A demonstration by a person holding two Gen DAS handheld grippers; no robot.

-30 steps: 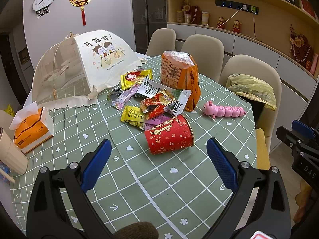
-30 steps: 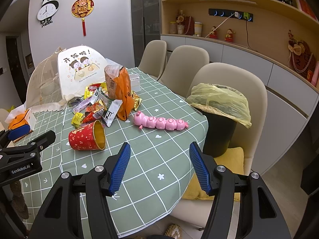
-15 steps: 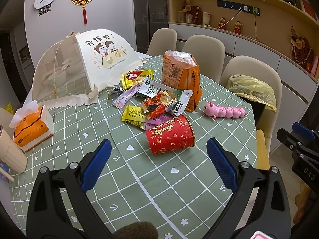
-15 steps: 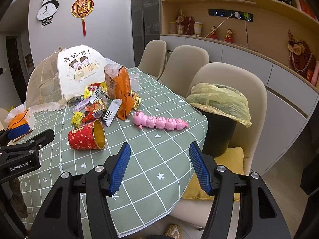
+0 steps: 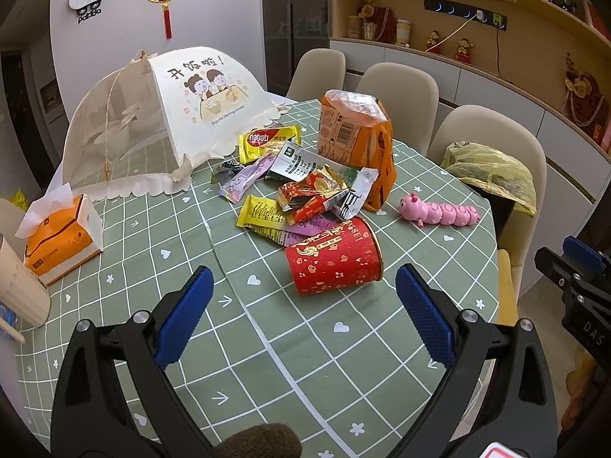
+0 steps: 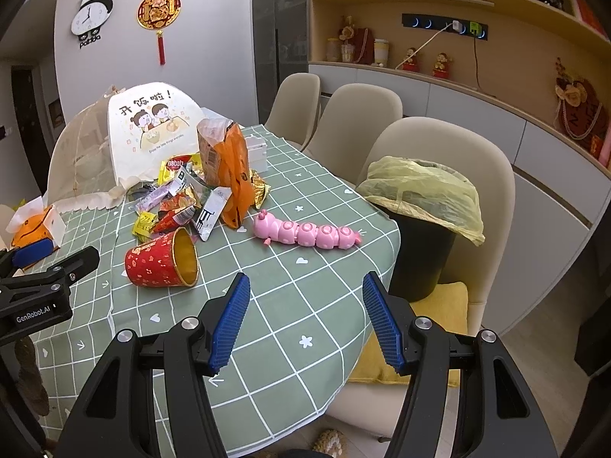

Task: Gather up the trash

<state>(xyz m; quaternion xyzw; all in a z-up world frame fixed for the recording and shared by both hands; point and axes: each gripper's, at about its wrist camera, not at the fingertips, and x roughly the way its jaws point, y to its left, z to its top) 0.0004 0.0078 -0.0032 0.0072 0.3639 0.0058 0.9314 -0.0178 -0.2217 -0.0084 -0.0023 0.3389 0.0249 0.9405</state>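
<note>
Your left claw has edged a little nearer the red paper cup, which lies on its side on the desk, just past your wide-open, empty fingers — the reach has barely begun. Wrappers are heaped beyond it. Your right claw, also spread and empty, has hardly moved; the lined bin stands to its right, on a chair.

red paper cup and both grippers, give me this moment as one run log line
left gripper: open, empty, facing red paper cup | right gripper: open, empty | cup: on its side on table | black bin: yellow-lined, on chair | trash collected: none visible
</note>
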